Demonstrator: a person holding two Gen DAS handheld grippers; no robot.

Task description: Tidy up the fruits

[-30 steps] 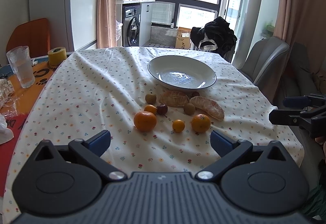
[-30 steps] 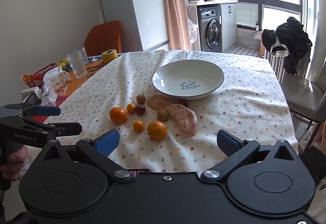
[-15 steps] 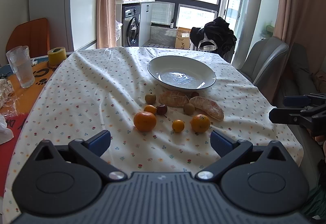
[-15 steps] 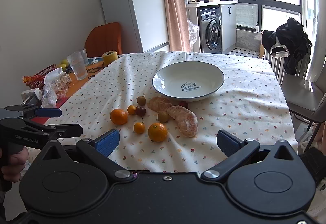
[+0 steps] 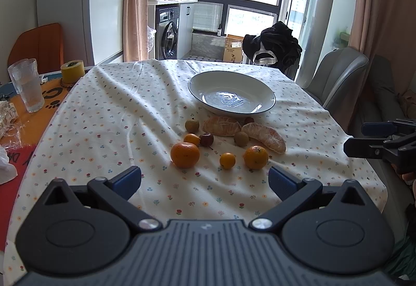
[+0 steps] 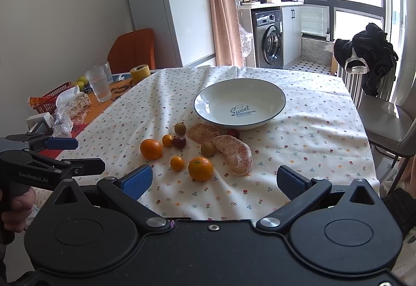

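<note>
- At the far left of the worktop (image 6: 312, 104) a clear drinking glass (image 5: 27, 85) and a roll of yellow tape (image 5: 72, 71) stood on an orange mat, off the flowered cloth, beside crinkled plastic wrapping (image 6: 70, 106).
- The left gripper (image 5: 204, 179) hung above the near edge of the cloth, its blue-padded fingers (image 5: 127, 179) spread wide and holding nothing.
- Just ahead of it lay the fruit, loose on the cloth: a large mandarin (image 5: 185, 155) leftmost, a small kumquat (image 5: 227, 160) and a second mandarin (image 5: 255, 157) to its right.
- Behind these sat another kumquat (image 5: 192, 139), a dark red plum (image 5: 207, 139) and two small greenish-brown fruits (image 5: 192, 125), one on each side of the group.
- Two peeled citrus halves (image 5: 221, 125) lay between the small fruits and the bowl, the right one (image 5: 264, 136) curved; a small red fruit peeked out behind them at the bowl's edge.
- The white bowl (image 6: 208, 101), printed "Sweet", stood empty beyond the fruit.
- The right gripper (image 6: 213, 182) hovered at the near right, fingers (image 6: 290, 183) equally wide apart and empty.
- A grey chair (image 5: 338, 78) stood at the right of the worktop.
</note>
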